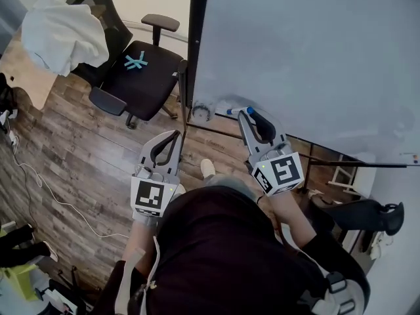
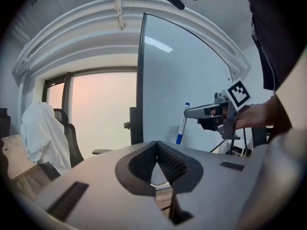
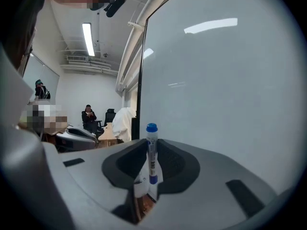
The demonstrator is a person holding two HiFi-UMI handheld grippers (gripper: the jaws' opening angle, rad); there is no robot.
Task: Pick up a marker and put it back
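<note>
Holding the marker [image 3: 151,134] upright near the left edge of the whiteboard [image 3: 216,80], our right gripper [image 3: 152,151] has fingers clenched mid-barrel; we judge it light, stiff, slippery. Our left gripper [image 2: 157,148] has fingers clenched on nothing.

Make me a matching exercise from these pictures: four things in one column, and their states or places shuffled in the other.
Things
1. left gripper
2. right gripper
3. white cloth
4. black office chair

States or places
A. draped at the upper left of the head view
B. shut on the blue-capped marker
C. has a light blue mark on its seat
D. shut, with nothing between the jaws

Pairs: 1-D, 2-B, 3-A, 4-C
</note>
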